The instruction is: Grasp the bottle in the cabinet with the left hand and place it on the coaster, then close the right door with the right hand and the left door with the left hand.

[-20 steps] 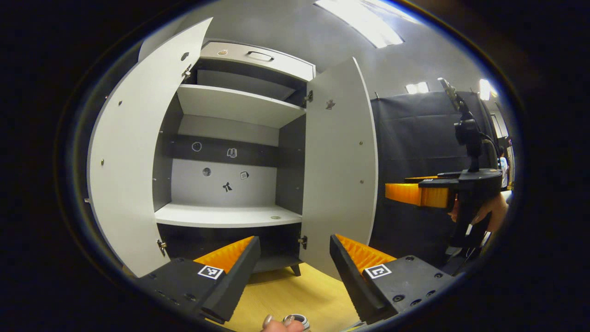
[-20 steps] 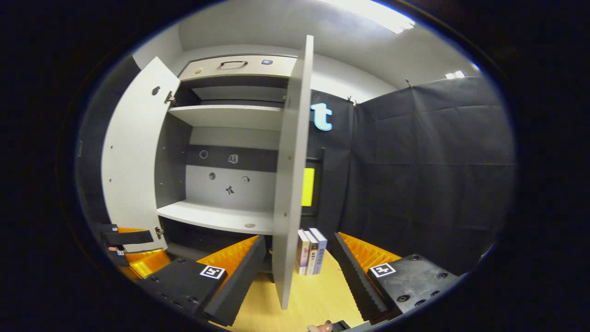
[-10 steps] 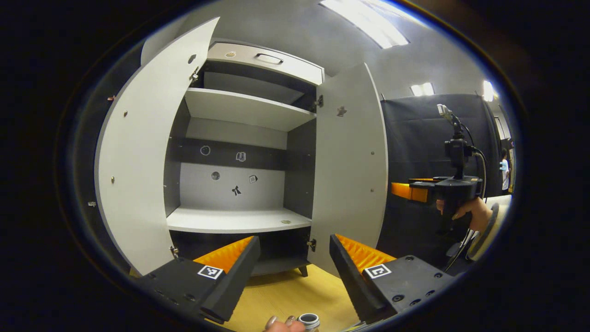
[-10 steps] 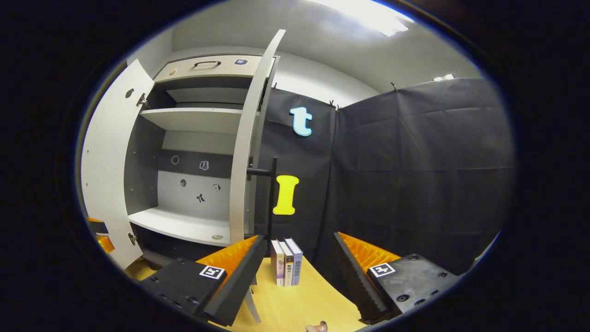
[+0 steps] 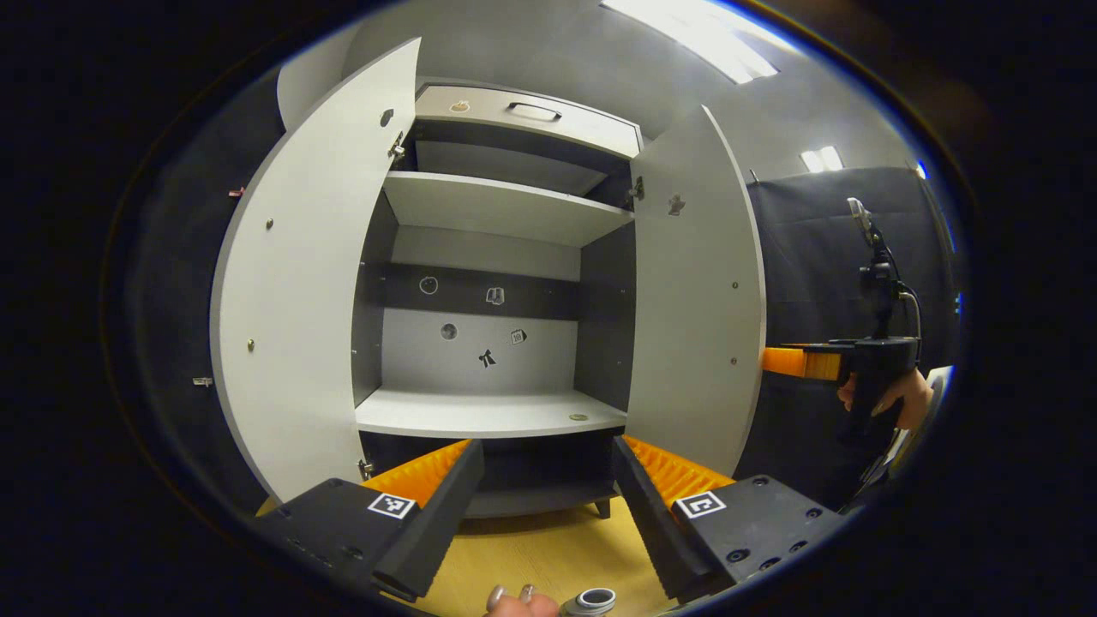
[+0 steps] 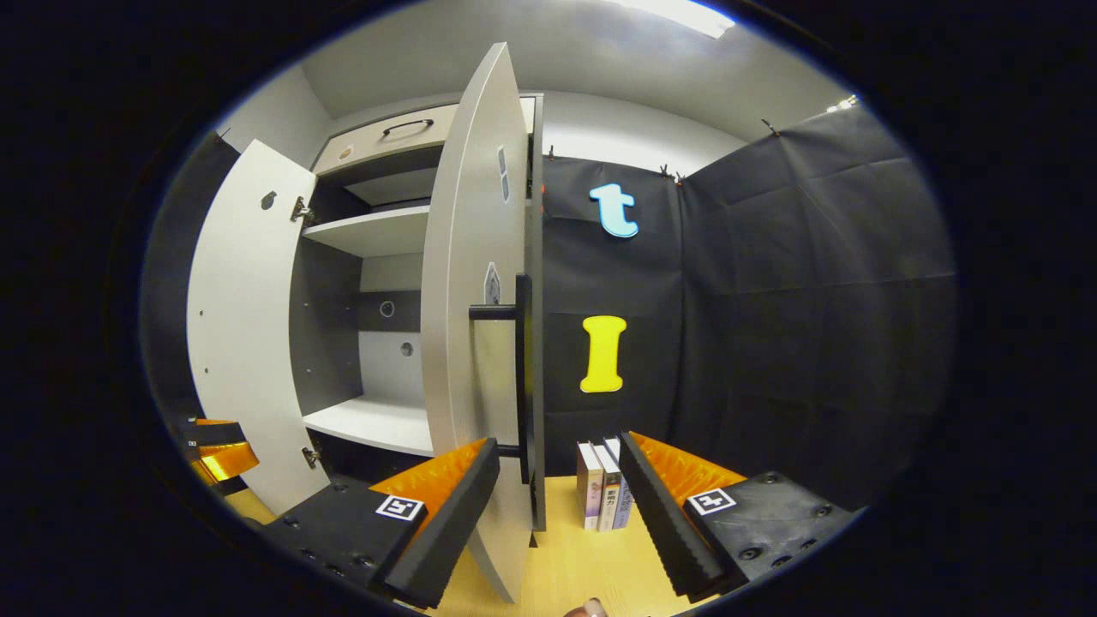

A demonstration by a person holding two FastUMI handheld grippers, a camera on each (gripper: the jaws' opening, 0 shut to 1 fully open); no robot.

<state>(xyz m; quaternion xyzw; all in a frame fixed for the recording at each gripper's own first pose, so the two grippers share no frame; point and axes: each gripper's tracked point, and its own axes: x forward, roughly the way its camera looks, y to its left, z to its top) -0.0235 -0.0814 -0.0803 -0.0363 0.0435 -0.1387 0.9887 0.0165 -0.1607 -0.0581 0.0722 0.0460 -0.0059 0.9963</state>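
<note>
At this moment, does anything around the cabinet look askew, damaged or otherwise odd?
Nothing stands out. Both doors, the left door and right door, hang open and straight on the cabinet; its shelves look bare and intact. The books stand upright beside it.

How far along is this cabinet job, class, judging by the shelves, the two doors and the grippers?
Done, it seems: the cabinet shelves are bare, so the bottle looks already removed; a bottle mouth shows at the bottom edge of the left gripper view. In hand: the right gripper, open, sits at the right door, outside it. Left: shutting that door, then the left door with the open left gripper.
</note>
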